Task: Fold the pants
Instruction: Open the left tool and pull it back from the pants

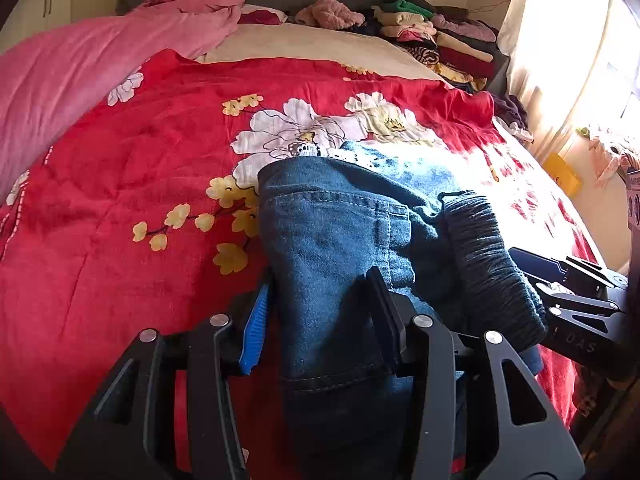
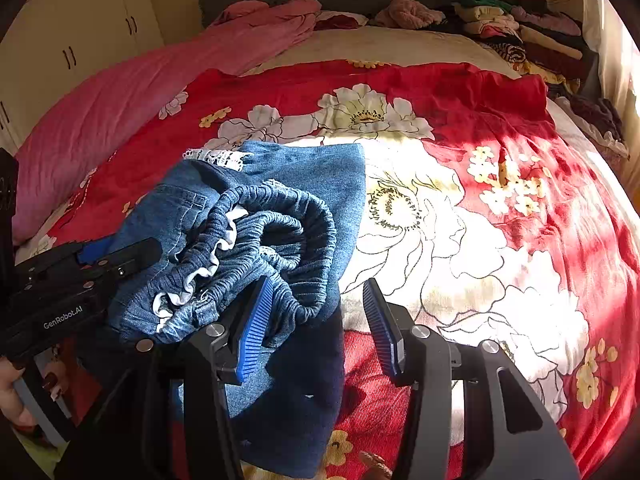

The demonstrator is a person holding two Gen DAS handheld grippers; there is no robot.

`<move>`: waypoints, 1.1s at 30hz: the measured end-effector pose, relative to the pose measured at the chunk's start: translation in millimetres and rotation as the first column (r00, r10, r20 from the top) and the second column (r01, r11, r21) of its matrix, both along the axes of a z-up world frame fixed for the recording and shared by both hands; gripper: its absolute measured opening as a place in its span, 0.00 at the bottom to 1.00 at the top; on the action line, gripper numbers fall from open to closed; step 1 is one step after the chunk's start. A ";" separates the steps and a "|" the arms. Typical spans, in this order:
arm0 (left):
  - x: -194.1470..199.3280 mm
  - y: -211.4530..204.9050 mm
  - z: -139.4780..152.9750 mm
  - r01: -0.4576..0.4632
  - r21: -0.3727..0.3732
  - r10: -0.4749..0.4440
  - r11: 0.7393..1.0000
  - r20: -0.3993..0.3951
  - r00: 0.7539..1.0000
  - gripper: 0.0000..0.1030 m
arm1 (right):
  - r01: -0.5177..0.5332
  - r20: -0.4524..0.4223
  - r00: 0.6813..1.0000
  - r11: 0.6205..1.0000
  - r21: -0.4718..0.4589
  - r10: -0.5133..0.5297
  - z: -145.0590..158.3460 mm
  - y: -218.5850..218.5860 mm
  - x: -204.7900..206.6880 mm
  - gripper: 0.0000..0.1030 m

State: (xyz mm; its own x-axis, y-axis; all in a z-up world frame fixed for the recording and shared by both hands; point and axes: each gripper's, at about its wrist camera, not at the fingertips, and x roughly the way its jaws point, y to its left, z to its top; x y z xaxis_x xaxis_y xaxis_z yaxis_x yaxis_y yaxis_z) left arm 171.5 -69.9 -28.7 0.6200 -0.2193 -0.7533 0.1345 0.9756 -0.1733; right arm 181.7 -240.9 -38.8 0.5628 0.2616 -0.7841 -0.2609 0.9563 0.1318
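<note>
Left gripper (image 1: 320, 320), bottom centre of left view: fingers spread, the jeans (image 1: 340, 240) running up between them; pads beside the denim, can't tell if they actually pinch it. Right gripper (image 2: 318, 328), bottom centre of right view: fingers spread wide, nothing between them; left pad touching the bunched elastic waistband (image 2: 280, 232), right pad over bare bedspread. Jeans lie in a folded heap on the red flowered bedspread (image 1: 120, 200), centre of left view, centre-left of right view, w/ white lace trim (image 2: 220, 158) at the far edge. Pink blanket (image 1: 80, 60) upper left, stack of folded clothes (image 1: 440, 36) upper right.
</note>
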 end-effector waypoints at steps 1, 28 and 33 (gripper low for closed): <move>0.2 -0.2 -0.3 0.001 0.001 -0.001 1.000 0.002 1.000 0.37 | 0.002 0.001 1.000 1.000 -0.002 -0.002 0.9 0.0 -0.9 0.46; -18.7 6.5 32.2 -0.021 0.013 0.020 1.000 0.059 0.998 0.89 | 0.075 0.128 0.988 0.995 0.064 -0.083 47.1 -20.8 -30.8 0.88; -26.2 6.8 43.2 -0.018 0.015 0.017 1.000 0.080 0.997 0.91 | 0.071 0.157 0.984 0.994 0.085 -0.084 60.4 -23.7 -40.1 0.94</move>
